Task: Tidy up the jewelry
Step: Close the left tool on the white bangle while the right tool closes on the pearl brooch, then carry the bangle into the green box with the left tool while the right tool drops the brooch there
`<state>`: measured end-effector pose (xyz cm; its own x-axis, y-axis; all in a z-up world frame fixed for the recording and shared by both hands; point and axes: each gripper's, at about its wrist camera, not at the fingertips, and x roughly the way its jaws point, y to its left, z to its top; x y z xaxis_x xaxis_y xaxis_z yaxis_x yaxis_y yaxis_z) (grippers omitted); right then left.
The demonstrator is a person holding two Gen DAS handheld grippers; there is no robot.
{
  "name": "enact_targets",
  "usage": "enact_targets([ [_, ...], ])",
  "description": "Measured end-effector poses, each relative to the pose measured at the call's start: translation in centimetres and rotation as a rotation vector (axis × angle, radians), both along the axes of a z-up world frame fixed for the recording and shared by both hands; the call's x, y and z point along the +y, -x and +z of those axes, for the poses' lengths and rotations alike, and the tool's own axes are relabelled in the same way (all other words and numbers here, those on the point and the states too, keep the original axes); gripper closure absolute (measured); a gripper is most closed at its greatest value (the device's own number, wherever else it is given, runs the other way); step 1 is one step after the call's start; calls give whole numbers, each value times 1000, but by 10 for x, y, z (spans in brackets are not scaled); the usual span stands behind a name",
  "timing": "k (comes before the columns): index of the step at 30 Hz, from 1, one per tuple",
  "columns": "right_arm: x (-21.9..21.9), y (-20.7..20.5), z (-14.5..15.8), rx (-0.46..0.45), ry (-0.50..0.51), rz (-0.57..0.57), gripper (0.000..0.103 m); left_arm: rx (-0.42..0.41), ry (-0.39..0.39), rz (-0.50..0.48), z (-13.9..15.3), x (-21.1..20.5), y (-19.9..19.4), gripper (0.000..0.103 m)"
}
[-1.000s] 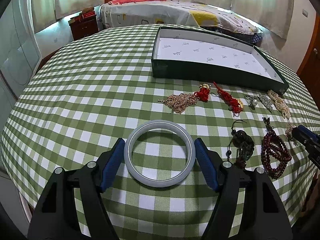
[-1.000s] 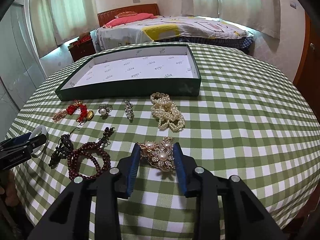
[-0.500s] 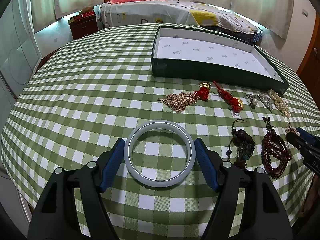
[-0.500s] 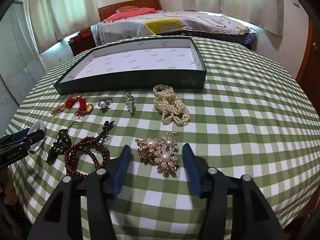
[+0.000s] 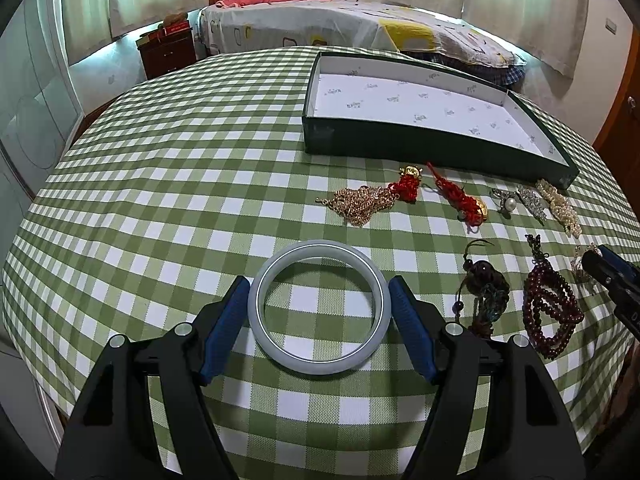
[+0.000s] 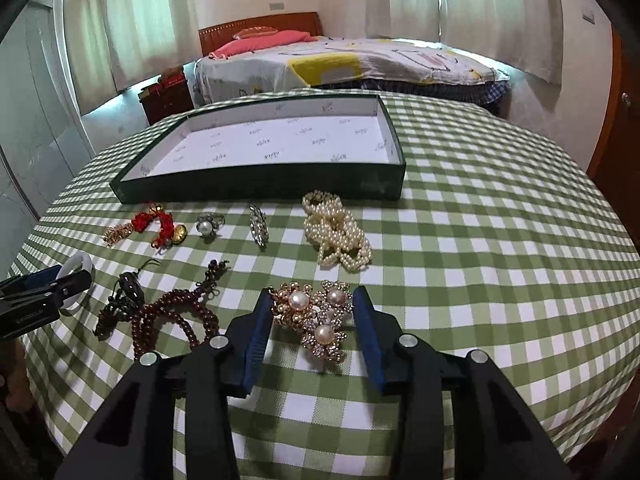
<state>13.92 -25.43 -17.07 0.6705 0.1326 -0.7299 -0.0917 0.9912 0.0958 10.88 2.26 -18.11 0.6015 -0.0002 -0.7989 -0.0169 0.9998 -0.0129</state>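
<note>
A pale jade bangle (image 5: 320,366) lies flat on the green checked tablecloth. My left gripper (image 5: 319,283) is shut on it, a blue pad against each side. My right gripper (image 6: 312,292) straddles a gold brooch with pearls (image 6: 316,320). Its jaws are closing, and the pads stand just off the brooch's sides. The dark green box (image 6: 260,188) with a white printed lining sits behind the row of jewelry. The bangle (image 6: 76,264) and the left fingers (image 6: 40,292) also show at the right wrist view's left edge.
Between the grippers lie a dark pendant (image 6: 124,296) and a red-bead bracelet (image 6: 176,316). In front of the box lie a gold chain (image 5: 360,204), red knots (image 6: 160,224), a pearl ring (image 6: 206,226), a rhinestone clip (image 6: 258,226) and a pearl strand (image 6: 336,232). A bed stands beyond the table.
The right gripper's jaws spread away from the brooch, then drew in again around it. The left gripper and the bangle have not moved.
</note>
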Motion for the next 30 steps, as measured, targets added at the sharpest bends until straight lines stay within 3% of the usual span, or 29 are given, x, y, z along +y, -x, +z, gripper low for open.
enact_targets([
  [15,2,13,32,-82,2,10,62,-83,12,-15,33,-4,6,34],
  [30,4,-14,93,-224,-26,41,62,-238,54,-48,104,-19,-24,34],
])
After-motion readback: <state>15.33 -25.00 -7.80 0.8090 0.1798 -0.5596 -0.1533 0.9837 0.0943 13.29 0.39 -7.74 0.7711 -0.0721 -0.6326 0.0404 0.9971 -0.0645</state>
